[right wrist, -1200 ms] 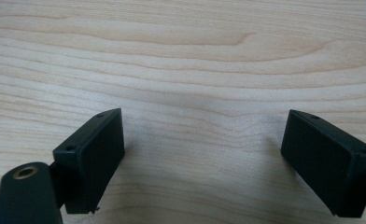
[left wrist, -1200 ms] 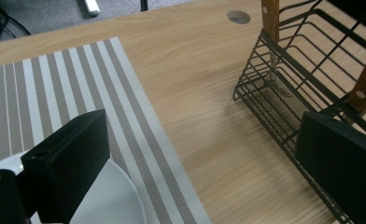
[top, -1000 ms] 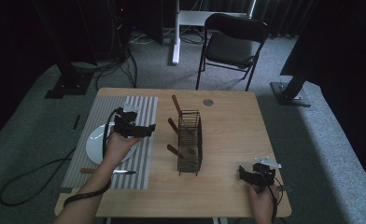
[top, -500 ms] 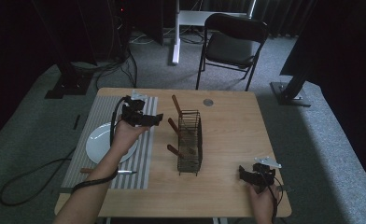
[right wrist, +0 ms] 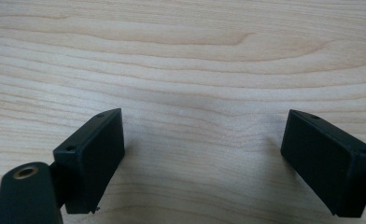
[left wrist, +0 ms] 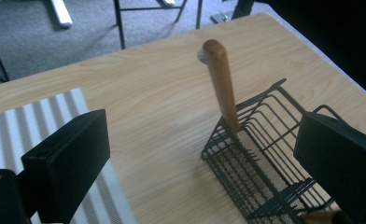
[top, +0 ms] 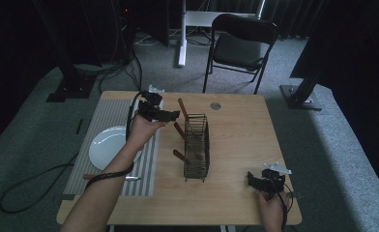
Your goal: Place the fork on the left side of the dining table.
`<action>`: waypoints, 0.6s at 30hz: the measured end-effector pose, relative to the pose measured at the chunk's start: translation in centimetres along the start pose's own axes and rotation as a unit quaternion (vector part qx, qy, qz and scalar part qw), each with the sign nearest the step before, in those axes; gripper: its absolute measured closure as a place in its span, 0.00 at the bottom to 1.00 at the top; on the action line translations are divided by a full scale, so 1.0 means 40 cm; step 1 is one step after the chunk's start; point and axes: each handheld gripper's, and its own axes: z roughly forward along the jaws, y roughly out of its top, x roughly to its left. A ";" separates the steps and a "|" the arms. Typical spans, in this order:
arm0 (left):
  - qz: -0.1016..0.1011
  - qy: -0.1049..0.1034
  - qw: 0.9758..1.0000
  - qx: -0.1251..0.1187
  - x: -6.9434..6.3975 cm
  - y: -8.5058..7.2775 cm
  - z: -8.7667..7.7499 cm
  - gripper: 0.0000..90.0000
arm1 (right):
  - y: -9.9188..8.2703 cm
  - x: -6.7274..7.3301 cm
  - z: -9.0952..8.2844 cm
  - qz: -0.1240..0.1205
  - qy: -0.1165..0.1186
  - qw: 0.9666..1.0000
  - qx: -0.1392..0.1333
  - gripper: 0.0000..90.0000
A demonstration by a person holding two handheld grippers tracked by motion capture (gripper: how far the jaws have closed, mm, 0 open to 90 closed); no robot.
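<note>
A black wire basket (top: 197,145) stands mid-table with wooden-handled utensils leaning in it; one handle (top: 182,107) sticks up at its far end, two more handles (top: 179,130) poke out on its left side. My left gripper (top: 174,115) hovers open just left of the basket's far end, nothing between its jaws. In the left gripper view the upright wooden handle (left wrist: 221,84) and the basket (left wrist: 265,182) lie ahead of the left gripper (left wrist: 204,163). My right gripper (top: 251,179) rests open near the front right corner, and the right gripper (right wrist: 202,158) has bare wood under it.
A striped grey mat (top: 105,116) covers the table's left side with a white plate (top: 105,145) on it. A wooden-handled utensil (top: 110,177) lies at the mat's front. A small round disc (top: 215,105) sits at the table's far edge. A chair (top: 240,43) stands beyond.
My left gripper has travelled from above the plate away from the person and rightward, toward the basket's far end. The right gripper has stayed put.
</note>
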 end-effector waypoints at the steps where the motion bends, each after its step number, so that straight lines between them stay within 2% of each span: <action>1: 0.000 -0.002 1.000 0.002 -0.003 0.006 0.009 0.04 | 0.000 0.000 0.000 0.000 0.000 1.000 0.000 0.15; 5: -0.003 -0.017 1.000 0.010 -0.011 0.023 0.033 0.06 | 0.000 0.000 0.000 0.000 0.001 1.000 0.000 0.15; 7: -0.001 -0.018 1.000 0.012 -0.013 0.026 0.039 0.07 | -0.001 0.000 -0.001 0.000 0.001 1.000 0.000 0.15; 8: 0.002 -0.011 1.000 0.016 -0.018 0.033 0.054 0.07 | -0.001 0.000 -0.001 0.000 0.001 1.000 0.000 0.15; 10: -0.003 -0.014 1.000 0.020 -0.016 0.038 0.066 0.08 | -0.001 0.000 -0.001 0.000 0.001 1.000 0.000 0.15; 12: -0.008 -0.016 1.000 0.020 -0.013 0.041 0.079 0.15 | -0.001 0.000 -0.001 0.000 0.001 1.000 0.000 0.15; 14: -0.021 -0.020 0.999 0.023 -0.007 0.041 0.095 0.17 | -0.001 0.000 -0.001 0.000 0.001 1.000 0.000 0.15; 17: -0.024 -0.019 0.999 0.028 -0.006 0.038 0.109 0.20 | -0.001 0.000 -0.001 0.000 0.001 1.000 0.000 0.15; 18: -0.030 -0.026 0.999 0.032 -0.004 0.035 0.119 0.27 | -0.001 0.000 -0.001 0.000 0.001 1.000 0.000 0.15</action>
